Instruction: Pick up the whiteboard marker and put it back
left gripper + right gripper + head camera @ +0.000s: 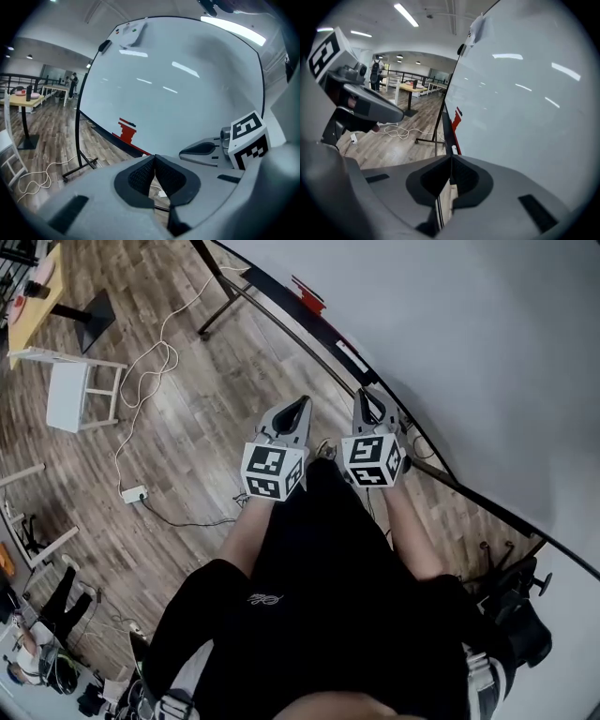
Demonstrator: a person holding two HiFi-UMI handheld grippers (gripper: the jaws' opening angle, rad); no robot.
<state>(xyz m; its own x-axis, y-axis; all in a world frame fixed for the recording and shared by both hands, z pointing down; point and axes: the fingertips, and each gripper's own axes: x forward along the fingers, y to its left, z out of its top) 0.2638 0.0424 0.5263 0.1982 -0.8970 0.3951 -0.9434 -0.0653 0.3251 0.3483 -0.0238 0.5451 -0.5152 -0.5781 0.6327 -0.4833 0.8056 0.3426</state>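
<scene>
A large whiteboard [469, 352] on a wheeled stand fills the right side. Along its black tray [281, 310] sit a red eraser [307, 293] and a small white piece [352, 356] that may be the marker; I cannot tell for sure. The same white piece [454, 150] shows on the tray just past the right jaws, beyond the eraser [456, 118]. My left gripper [301, 404] and right gripper [364, 396] are side by side, pointing at the tray. Both are shut with nothing between the pads [165, 172].
A white stool [80, 390] stands at the left. A white cable runs over the wood floor to a power strip [134, 493]. A yellow table [37, 296] is at the top left, and the stand's black foot [220, 315] juts out. People [73, 84] stand far off.
</scene>
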